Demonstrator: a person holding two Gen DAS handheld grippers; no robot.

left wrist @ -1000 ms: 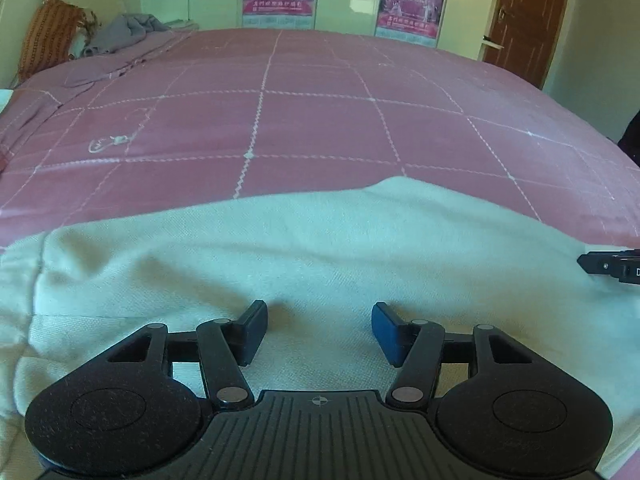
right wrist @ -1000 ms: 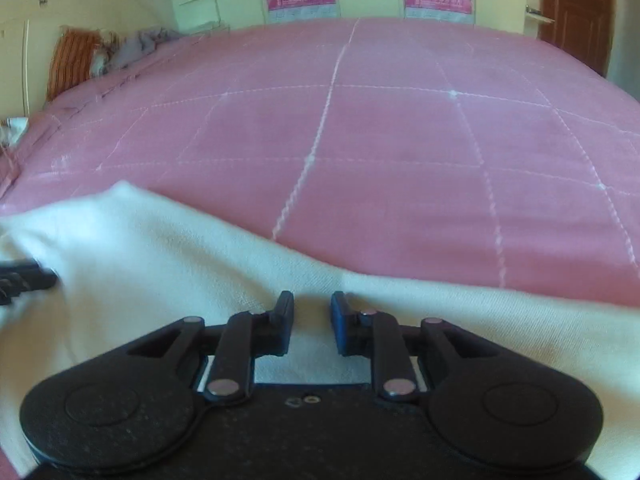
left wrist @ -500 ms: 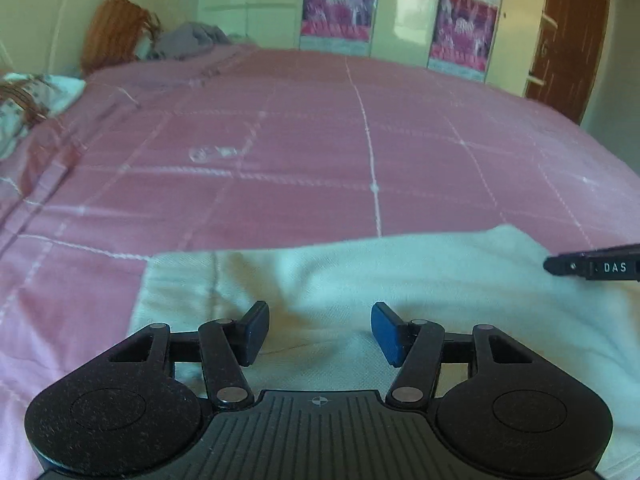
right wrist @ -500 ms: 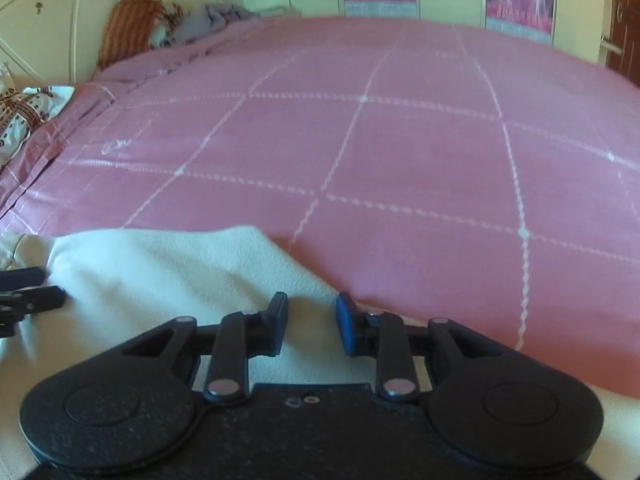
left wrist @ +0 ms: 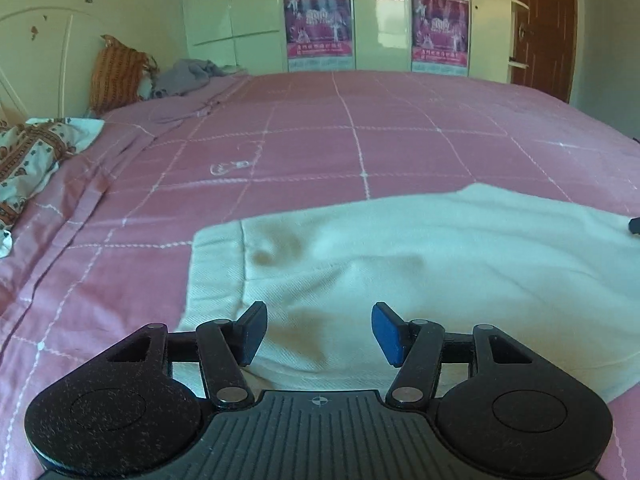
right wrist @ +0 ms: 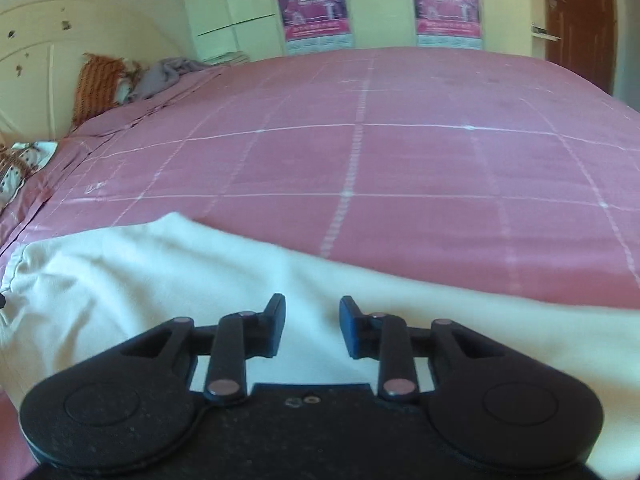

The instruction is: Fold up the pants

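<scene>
Cream-white pants [left wrist: 400, 248] lie flat across the near part of a pink checked bed [left wrist: 320, 140]; their hemmed end [left wrist: 216, 264] shows at the left. My left gripper [left wrist: 320, 330] hovers over that end, open, with only cloth below and nothing between its fingers. In the right wrist view the pants [right wrist: 140, 272] stretch from the left edge to the right edge. My right gripper [right wrist: 312, 328] is over their middle, jaws a little apart and not pressing on any cloth. A dark tip of the right gripper [left wrist: 635, 225] shows at the left wrist view's right edge.
An orange pillow [left wrist: 116, 72] and a grey heap of cloth [left wrist: 184, 76] sit at the far left of the bed. A patterned cloth [left wrist: 28, 156] lies at the left edge. Pale wardrobe doors with posters [left wrist: 318, 24] and a brown door [left wrist: 544, 28] stand behind.
My left gripper has slid left along the pants, bringing their hemmed end into view. The right gripper's jaws have widened a little and it has shifted over the cloth.
</scene>
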